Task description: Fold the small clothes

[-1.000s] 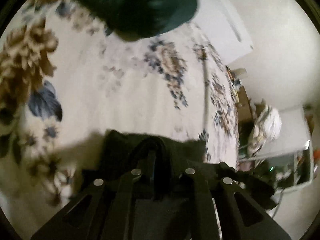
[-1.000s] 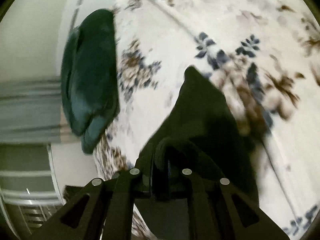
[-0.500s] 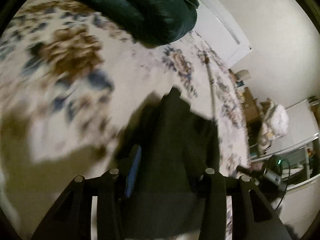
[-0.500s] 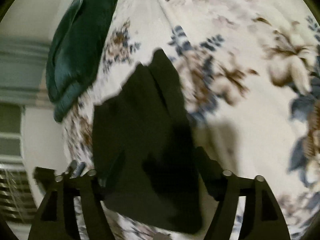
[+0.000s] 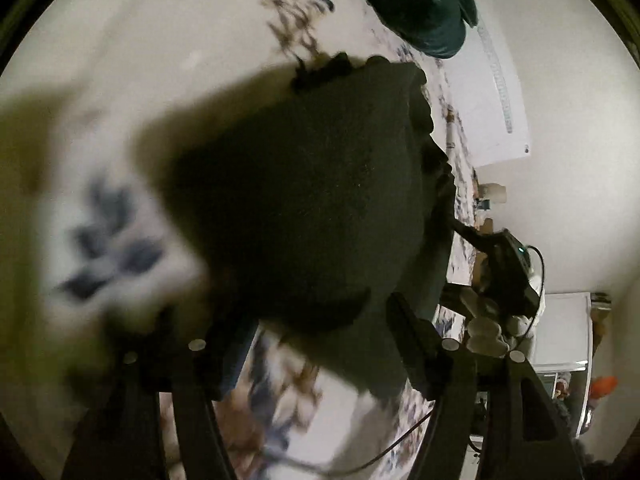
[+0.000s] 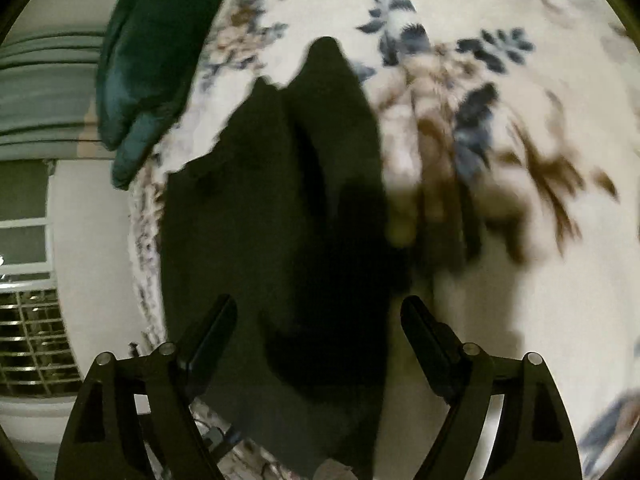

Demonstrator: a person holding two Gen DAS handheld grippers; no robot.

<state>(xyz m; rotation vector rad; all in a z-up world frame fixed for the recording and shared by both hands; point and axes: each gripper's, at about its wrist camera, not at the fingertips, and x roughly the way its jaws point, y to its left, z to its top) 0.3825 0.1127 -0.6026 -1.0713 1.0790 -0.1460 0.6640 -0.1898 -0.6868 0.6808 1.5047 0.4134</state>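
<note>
A small black garment [image 5: 312,200] lies folded on a white floral bedspread [image 5: 168,24]. It also shows in the right wrist view [image 6: 288,216], with two pointed corners at its far end. My left gripper [image 5: 320,320] is open, its fingers spread on either side of the garment's near edge. My right gripper [image 6: 318,312] is open too, its fingers apart just above the garment's near part. Neither holds the cloth. The other gripper, with a green light, shows in the left wrist view [image 5: 508,264] beside the garment.
A dark green pillow [image 5: 420,4] lies at the far end of the bed, also in the right wrist view [image 6: 148,52]. The bed edge [image 6: 144,248] runs left of the garment. A window with blinds [image 6: 28,320] is beyond it.
Both grippers were shut on the black garment a second ago. They opened and let it go onto the bedspread, where it now lies folded. Both views have shifted over it.
</note>
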